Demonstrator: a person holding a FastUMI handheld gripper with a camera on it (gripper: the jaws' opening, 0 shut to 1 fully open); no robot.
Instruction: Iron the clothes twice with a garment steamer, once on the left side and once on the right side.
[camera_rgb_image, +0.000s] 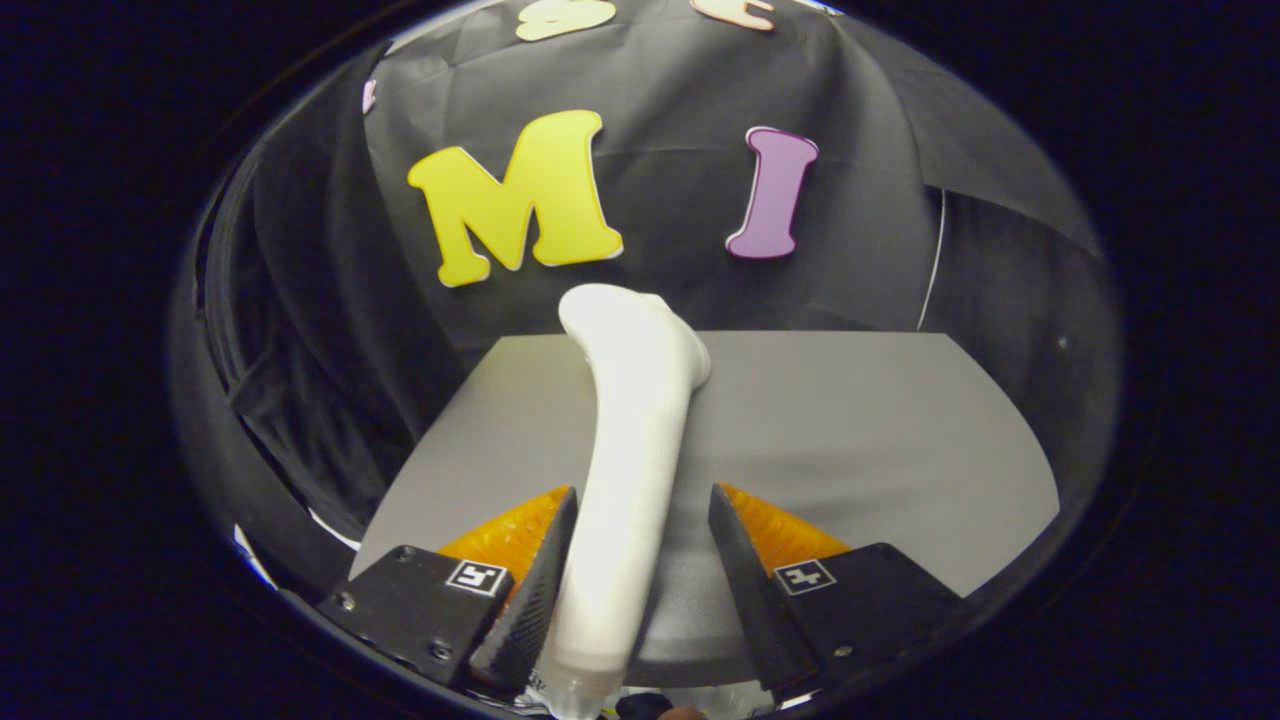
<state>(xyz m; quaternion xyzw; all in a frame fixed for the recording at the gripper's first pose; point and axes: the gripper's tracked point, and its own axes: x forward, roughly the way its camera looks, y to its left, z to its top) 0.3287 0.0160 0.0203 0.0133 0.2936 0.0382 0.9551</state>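
A grey bench (850, 430) with a smooth, matte top is seen, its far edge set against the booth's black cloth wall (680, 200). The cloth is creased and hangs in loose folds at the left side, where a darker draped fabric (300, 330) is noted. A thin pale cord (933, 260) is seen running down the wall beyond the bench's far right corner.

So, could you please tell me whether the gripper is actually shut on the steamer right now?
Cannot tell. The white steamer stands between the gripper fingers, against the left one, but a gap separates it from the right finger.
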